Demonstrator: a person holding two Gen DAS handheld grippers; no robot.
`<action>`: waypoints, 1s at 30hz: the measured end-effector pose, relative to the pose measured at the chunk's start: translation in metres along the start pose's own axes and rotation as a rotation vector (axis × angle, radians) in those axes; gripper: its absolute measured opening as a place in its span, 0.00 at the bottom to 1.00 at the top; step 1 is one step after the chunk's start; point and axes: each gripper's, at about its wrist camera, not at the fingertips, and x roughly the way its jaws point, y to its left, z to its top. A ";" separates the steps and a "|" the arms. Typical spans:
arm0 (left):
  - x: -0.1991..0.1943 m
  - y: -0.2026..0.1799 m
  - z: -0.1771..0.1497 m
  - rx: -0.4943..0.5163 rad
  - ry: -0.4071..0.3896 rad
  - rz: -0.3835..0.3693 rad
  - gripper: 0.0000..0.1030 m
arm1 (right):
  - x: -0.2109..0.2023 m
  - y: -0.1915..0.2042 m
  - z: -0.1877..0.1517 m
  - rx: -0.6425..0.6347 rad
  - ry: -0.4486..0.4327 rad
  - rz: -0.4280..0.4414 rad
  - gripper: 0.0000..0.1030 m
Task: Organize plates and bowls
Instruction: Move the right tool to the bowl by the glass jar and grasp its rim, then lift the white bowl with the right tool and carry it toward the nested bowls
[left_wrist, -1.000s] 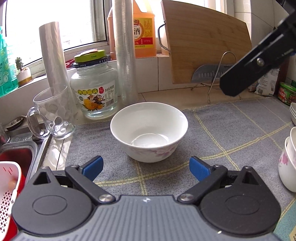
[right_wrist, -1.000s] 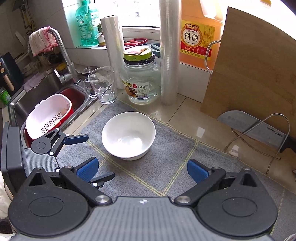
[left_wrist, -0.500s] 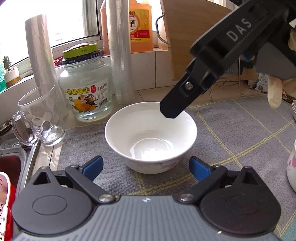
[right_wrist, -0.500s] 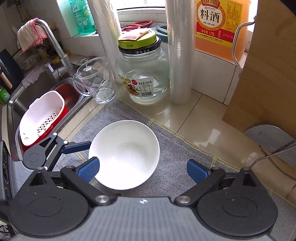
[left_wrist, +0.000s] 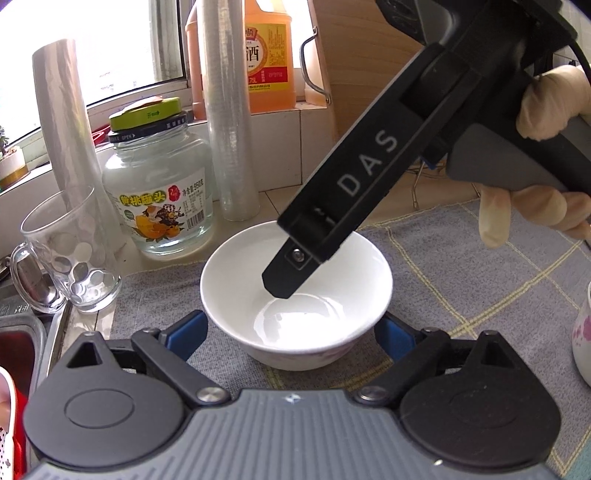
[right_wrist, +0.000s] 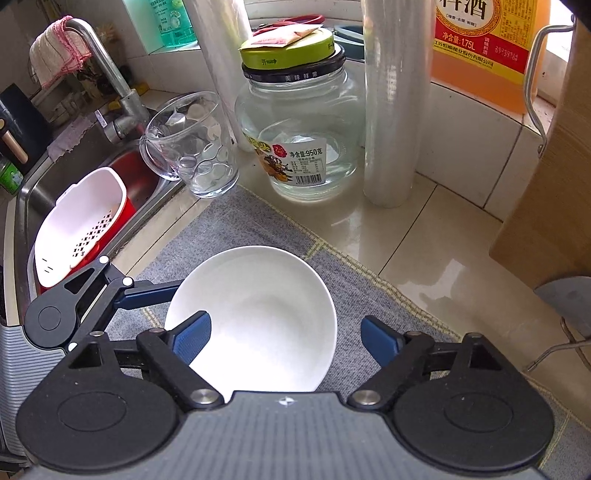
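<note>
Left gripper (left_wrist: 293, 334) black linkage arms, blue pads, silver pivot screws, ribbed grey body, right gripper (right_wrist: 284, 338) same build, white "DAS" lettering on its black finger, grey handle, black cable, pale glove (left_wrist: 539, 155) on right hand

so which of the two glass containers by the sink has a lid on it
The round jar with the fruit label: it wears a green lid. The dimpled handled mug next to it, on the sink side, is open-topped and empty.
</note>
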 end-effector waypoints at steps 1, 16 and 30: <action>0.001 0.001 0.000 0.000 0.000 -0.005 0.92 | 0.002 0.001 0.001 -0.003 0.005 0.002 0.86; 0.002 0.003 0.002 0.005 -0.001 -0.029 0.90 | 0.012 0.004 0.002 -0.005 0.009 0.032 0.77; -0.012 -0.005 0.008 0.027 0.020 -0.036 0.90 | -0.004 0.006 -0.004 0.026 -0.005 0.063 0.77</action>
